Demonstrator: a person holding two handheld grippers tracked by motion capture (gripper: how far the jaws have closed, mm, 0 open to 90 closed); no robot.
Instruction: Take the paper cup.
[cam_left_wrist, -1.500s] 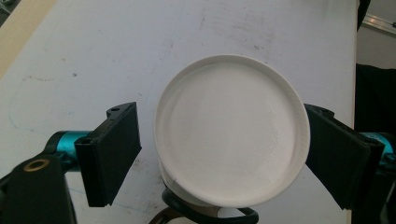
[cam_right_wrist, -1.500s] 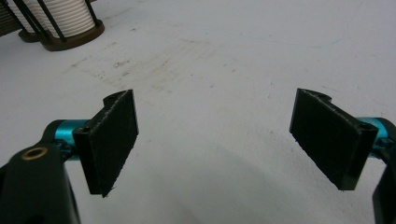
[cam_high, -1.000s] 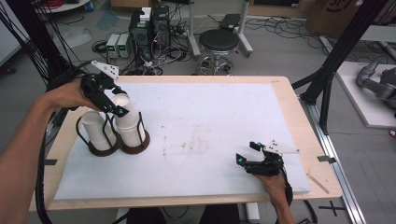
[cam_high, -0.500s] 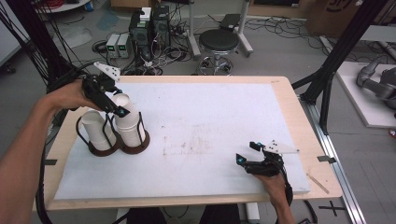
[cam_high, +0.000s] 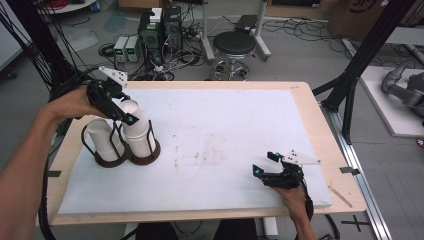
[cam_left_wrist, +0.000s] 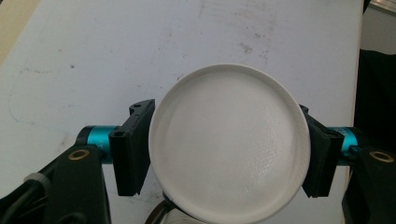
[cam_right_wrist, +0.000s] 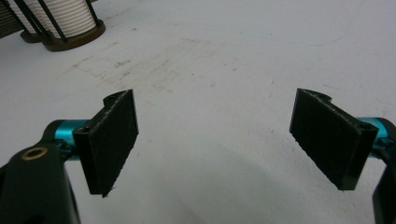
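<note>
Two stacks of white paper cups stand upside down in a dark wire holder (cam_high: 145, 159) at the table's left, the left stack (cam_high: 102, 140) lower than the right stack (cam_high: 139, 134). My left gripper (cam_high: 122, 111) reaches over the right stack. Its jaws have just been closing and now press on both sides of the top white cup (cam_left_wrist: 229, 142), whose round base faces the camera. My right gripper (cam_high: 264, 162) rests near the front right of the white mat, open, with nothing between its pads (cam_right_wrist: 112, 140).
The white mat (cam_high: 225, 125) covers most of the wooden table (cam_high: 305, 100). The cup holder (cam_right_wrist: 70, 35) shows far off in the right gripper view. Behind the table are a stool (cam_high: 235, 45), computer boxes and cables on the floor.
The left gripper's jaws have drawn in around the top cup of the right stack. Neither hand has shifted and the right gripper is as before.
</note>
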